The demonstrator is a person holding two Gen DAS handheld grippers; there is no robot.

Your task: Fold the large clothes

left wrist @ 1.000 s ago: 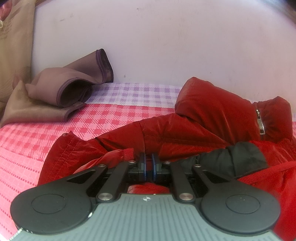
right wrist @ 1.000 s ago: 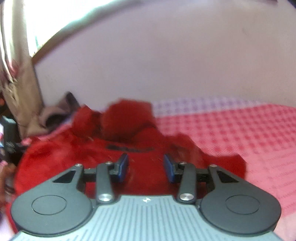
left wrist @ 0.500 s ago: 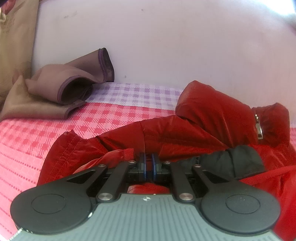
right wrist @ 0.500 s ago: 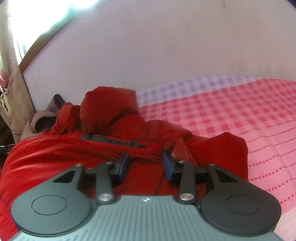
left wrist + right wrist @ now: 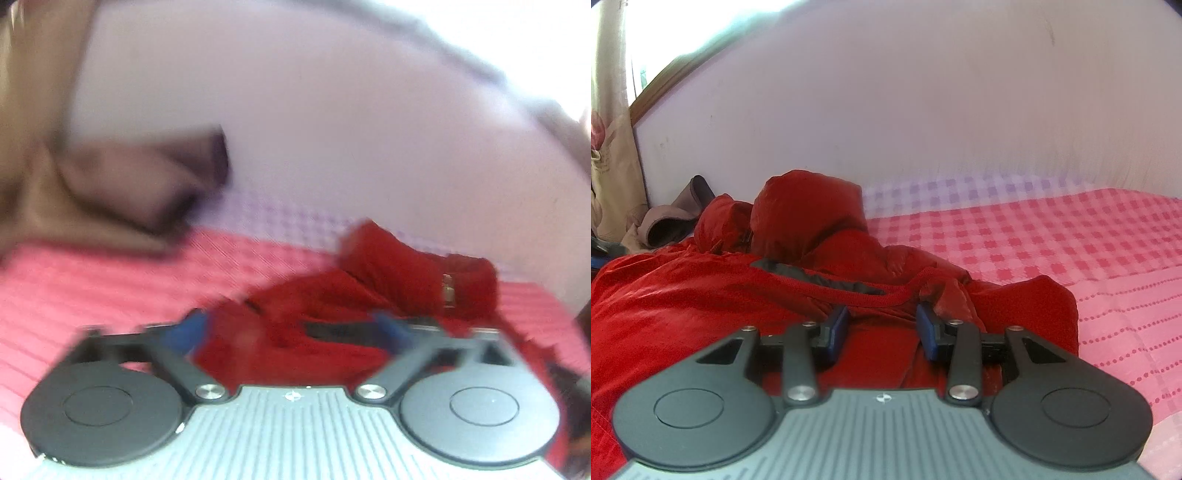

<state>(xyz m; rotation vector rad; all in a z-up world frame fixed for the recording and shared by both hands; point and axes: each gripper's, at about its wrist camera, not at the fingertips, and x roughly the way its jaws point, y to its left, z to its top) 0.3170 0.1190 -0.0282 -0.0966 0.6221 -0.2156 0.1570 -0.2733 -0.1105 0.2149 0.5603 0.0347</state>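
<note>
Pink checked bedding (image 5: 1052,236) carries the red jacket (image 5: 701,295), bunched just ahead of both grippers and not yet folded flat; the left gripper (image 5: 291,332) is opening, cloth between its jaws, while the right gripper (image 5: 882,325) hovers part-open, gripping nothing.

The left gripper (image 5: 291,330), clamped on the near edge of the red jacket (image 5: 388,280) in both earlier left wrist views, now has its jaws opening wide, with the blue pads clear of the fabric on either side. The jacket lies lower and farther off in that view, and more of the pink checked bedcover (image 5: 110,280) shows on the near left; the whole view is blurred. In the right wrist view, the jacket, a smear a second ago, is now sharp and settled, and its hood (image 5: 809,214) sits lower against the wall.
</note>
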